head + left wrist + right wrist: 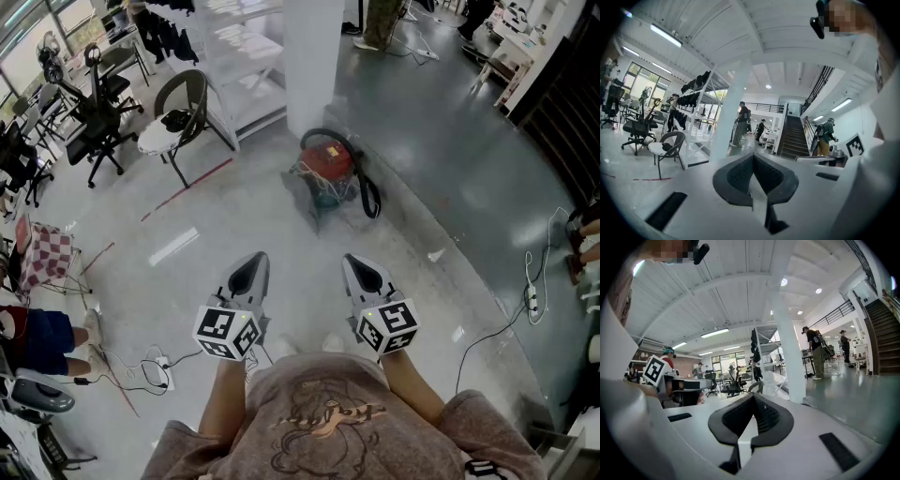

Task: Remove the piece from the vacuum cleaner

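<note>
A red canister vacuum cleaner [327,159] with a black hose [368,194] stands on the grey floor beside a white pillar [312,56], ahead of me in the head view. My left gripper [251,269] and right gripper [362,270] are held side by side at waist height, well short of the vacuum. Both are shut and empty, tips pointing forward. In the left gripper view the left gripper [753,157] has its dark pads pressed together; in the right gripper view the right gripper [753,398] shows the same. Neither gripper view shows the vacuum.
A black wire chair [178,117] with a white seat stands left of the vacuum, office chairs [89,103] further left. White shelving [246,66] stands behind. Cables and a power strip [155,372] lie on the floor at left; another cable [511,323] at right. People stand farther off.
</note>
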